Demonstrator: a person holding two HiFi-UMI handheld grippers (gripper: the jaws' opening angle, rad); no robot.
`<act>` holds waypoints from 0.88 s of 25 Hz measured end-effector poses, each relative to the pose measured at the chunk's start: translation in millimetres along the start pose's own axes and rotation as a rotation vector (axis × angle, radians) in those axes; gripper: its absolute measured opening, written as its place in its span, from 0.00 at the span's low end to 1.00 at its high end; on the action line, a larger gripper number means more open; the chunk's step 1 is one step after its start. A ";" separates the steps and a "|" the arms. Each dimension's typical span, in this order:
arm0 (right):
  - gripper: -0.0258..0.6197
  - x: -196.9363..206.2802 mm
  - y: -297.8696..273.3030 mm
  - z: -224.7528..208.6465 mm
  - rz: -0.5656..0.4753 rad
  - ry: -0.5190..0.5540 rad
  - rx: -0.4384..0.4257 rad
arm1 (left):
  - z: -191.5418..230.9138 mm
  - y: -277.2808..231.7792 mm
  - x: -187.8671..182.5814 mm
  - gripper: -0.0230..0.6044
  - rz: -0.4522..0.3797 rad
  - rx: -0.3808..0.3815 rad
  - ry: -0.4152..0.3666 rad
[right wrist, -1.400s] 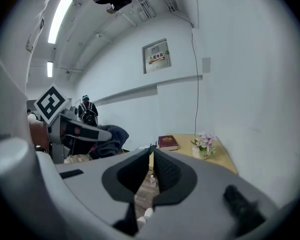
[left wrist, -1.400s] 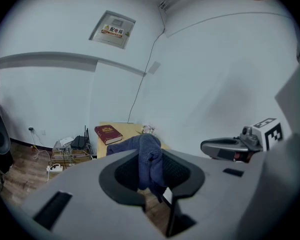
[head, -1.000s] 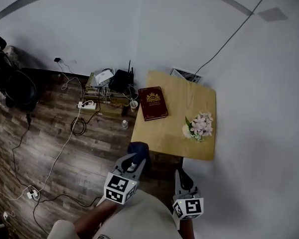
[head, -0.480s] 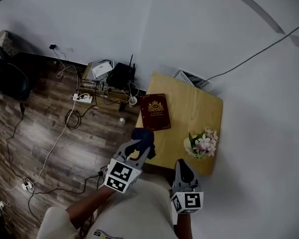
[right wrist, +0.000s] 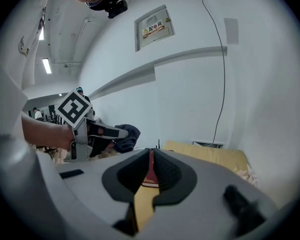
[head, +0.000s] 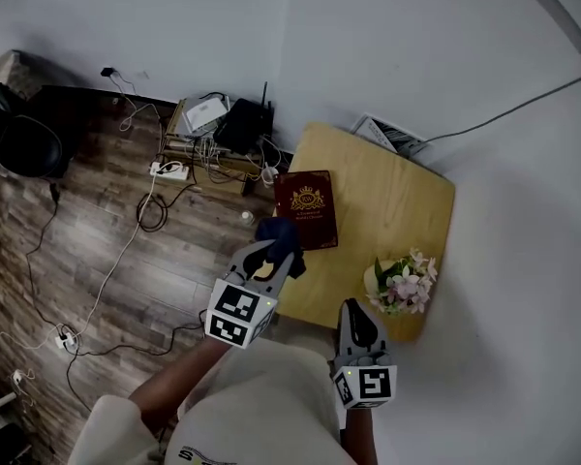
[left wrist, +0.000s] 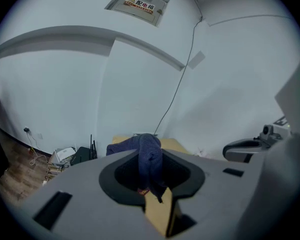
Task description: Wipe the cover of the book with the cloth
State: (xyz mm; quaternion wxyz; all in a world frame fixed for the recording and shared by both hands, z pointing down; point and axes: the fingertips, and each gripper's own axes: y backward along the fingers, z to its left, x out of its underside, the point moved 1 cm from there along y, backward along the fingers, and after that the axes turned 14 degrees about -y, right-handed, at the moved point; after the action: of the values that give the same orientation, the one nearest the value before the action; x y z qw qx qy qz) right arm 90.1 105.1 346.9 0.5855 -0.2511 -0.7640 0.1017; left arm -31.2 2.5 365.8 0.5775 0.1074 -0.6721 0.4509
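Clamping dark cloth [head: 279, 232], left gripper [head: 271, 258] hides book [head: 308, 206] corner; right gripper [head: 355, 316] jaws together, empty.

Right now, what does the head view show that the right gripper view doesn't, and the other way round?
Only the head view: the wood floor with its cables and power strip. Only the right gripper view: a wall sign and ceiling lights. Both: the yellow table, the red book lying on it, and the left gripper shut on the dark blue cloth.
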 end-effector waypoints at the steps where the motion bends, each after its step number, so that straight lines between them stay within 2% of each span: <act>1: 0.10 -0.8 -4.8 -4.2 0.008 0.002 -0.010 | 3.4 -7.7 -0.9 0.20 0.002 -0.012 0.007; 6: 0.10 -7.2 -26.3 -23.5 0.042 0.020 -0.049 | 17.6 -48.0 2.0 0.20 0.018 -0.058 0.046; 11: 0.10 -8.3 -47.9 -36.9 0.047 -0.026 -0.096 | 32.7 -83.9 16.7 0.20 0.053 -0.107 0.078; 22: 0.10 7.5 -73.9 -61.1 0.113 -0.044 -0.109 | 59.5 -158.2 68.5 0.20 0.179 -0.131 0.110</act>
State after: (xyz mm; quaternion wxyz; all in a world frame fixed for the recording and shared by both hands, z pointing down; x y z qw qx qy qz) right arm 127.0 37.4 404.4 0.5474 -0.3233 -0.7656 0.0982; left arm 12.3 -105.4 506.2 0.5766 -0.0162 -0.6744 0.4610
